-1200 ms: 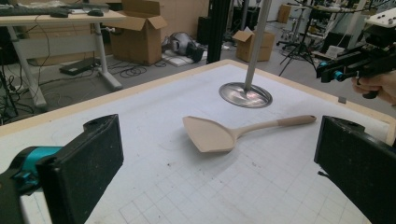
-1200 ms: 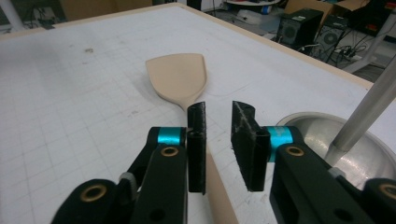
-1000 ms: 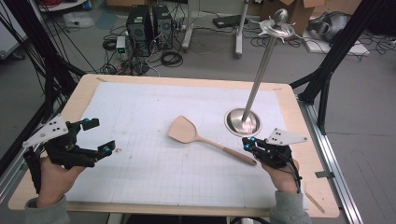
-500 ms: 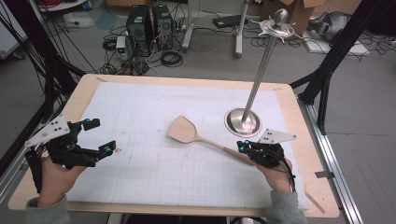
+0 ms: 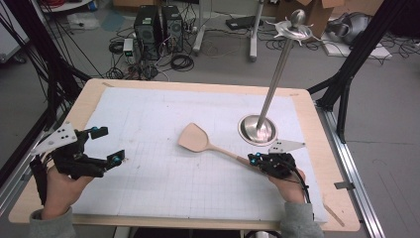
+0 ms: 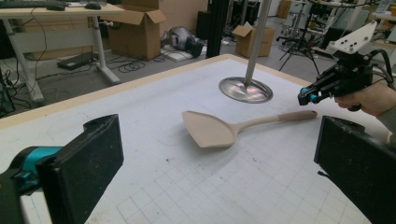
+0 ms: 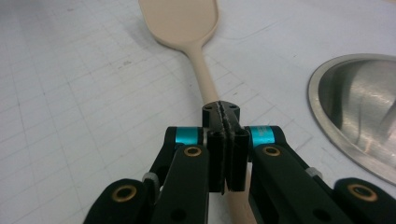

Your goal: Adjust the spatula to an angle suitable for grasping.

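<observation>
A pale wooden spatula [image 5: 195,139] lies flat on the white grid mat [image 5: 163,188], blade to the far left and handle running toward the right hand. My right gripper [image 5: 251,159] hovers over the handle's near end with its jaws pressed together. In the right gripper view the shut right gripper [image 7: 223,112] sits just above the handle, and the spatula [image 7: 187,21] runs on beneath the jaws. My left gripper [image 5: 110,145] is held wide open at the mat's left side, well away from the spatula [image 6: 208,130], with nothing between its jaws.
A steel stand has a round base [image 5: 257,131] and a tall pole [image 5: 277,74], just beyond the right gripper. In the right gripper view the base [image 7: 355,102] lies close on the right. Boxes, cables and computers sit on the floor past the table's far edge.
The right hand has moved a little to the left, bringing its gripper over the end of the spatula handle. The left gripper and the spatula have stayed put.
</observation>
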